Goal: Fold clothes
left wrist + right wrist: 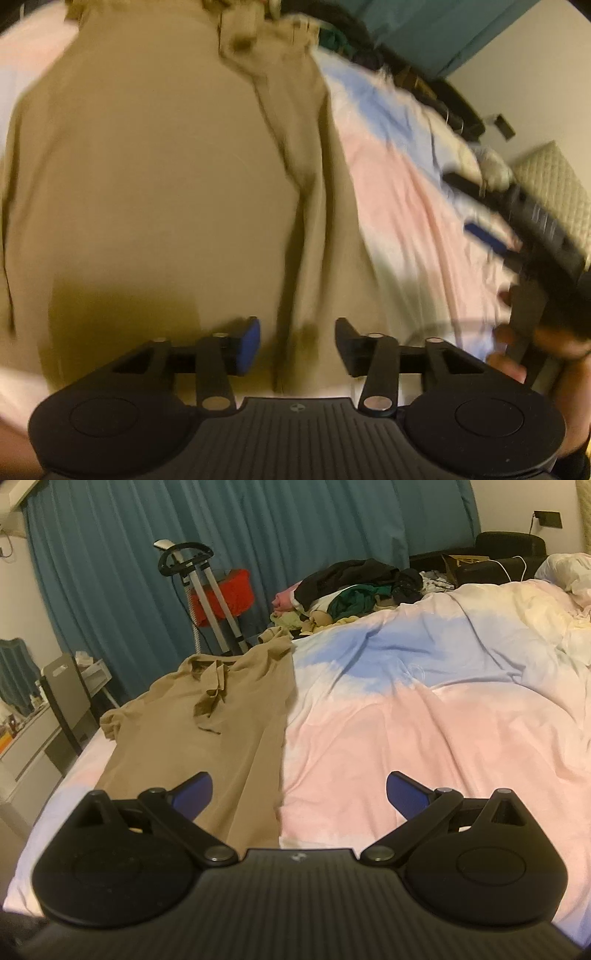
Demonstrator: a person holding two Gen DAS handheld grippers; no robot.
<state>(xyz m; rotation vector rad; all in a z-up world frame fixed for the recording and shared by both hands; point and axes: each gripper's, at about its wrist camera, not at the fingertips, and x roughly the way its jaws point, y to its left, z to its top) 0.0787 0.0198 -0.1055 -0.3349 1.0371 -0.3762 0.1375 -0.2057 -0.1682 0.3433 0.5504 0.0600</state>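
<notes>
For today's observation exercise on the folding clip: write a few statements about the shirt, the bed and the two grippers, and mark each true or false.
1. The tan shirt lies spread on the bedcover. True.
2. The left gripper is clamped on the shirt. False: its jaws stand apart, nothing pinched.
3. The right gripper is open. True.
4. The curtain is red. False: it is teal.
5. A clothes pile sits at the bed's far edge. True.

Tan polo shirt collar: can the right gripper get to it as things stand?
Probably yes. The right gripper has open, empty jaws, and only flat tan polo shirt and bedsheet lie between it and the collar.
</notes>
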